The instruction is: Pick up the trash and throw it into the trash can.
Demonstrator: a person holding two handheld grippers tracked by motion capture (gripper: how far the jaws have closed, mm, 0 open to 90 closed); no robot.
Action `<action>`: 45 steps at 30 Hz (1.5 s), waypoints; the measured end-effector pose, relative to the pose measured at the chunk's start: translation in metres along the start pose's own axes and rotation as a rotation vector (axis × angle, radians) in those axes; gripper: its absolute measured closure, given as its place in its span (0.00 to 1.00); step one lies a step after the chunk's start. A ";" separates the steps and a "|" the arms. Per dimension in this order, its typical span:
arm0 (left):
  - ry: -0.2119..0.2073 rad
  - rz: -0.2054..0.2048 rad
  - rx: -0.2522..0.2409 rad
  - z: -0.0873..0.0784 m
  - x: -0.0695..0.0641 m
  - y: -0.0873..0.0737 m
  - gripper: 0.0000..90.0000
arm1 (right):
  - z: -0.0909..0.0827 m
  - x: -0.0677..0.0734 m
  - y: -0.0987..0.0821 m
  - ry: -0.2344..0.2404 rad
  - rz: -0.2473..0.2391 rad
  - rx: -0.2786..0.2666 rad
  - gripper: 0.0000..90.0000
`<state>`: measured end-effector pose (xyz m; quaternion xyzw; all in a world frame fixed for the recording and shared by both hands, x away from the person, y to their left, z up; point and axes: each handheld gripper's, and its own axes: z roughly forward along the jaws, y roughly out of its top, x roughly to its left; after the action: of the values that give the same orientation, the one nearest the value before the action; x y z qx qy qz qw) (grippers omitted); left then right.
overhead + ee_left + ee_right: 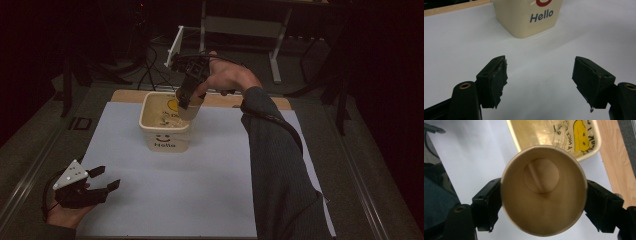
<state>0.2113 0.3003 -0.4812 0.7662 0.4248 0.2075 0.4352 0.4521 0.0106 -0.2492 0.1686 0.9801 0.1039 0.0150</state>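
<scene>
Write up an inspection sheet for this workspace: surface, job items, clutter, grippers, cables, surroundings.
Surface: white sheet laid over a wooden board; the board's edge shows at the far side.
Job's things: cream bin printed "Hello", standing upright on the sheet, with a printed plastic liner or bag inside; brown paper cup, looks empty, held over the bin's right rim.
Clutter: nothing seen.
Grippers: right gripper shut on the paper cup, jaws at opposite sides of its wall; left gripper open, holding nothing, low over the sheet near the front left corner.
Cables: a black cable runs along the right sleeve; more lie on the floor beyond the table.
Surroundings: dim room; grey metal frame behind the table.
</scene>
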 end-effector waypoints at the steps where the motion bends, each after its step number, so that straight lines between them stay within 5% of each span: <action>1: 0.000 0.000 -0.001 0.000 0.000 0.000 0.31 | 0.000 0.000 0.000 0.000 0.000 0.000 0.24; 25: -0.002 -0.002 -0.008 -0.001 0.000 0.000 0.31 | 0.009 -0.001 0.024 -0.021 0.000 -0.050 0.24; 45: -0.001 -0.004 -0.011 -0.002 0.001 0.000 0.31 | 0.047 0.000 0.030 -0.012 0.011 -0.023 0.23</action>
<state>0.2105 0.3019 -0.4805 0.7631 0.4251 0.2084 0.4400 0.4650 0.0474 -0.2886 0.1744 0.9777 0.1145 0.0222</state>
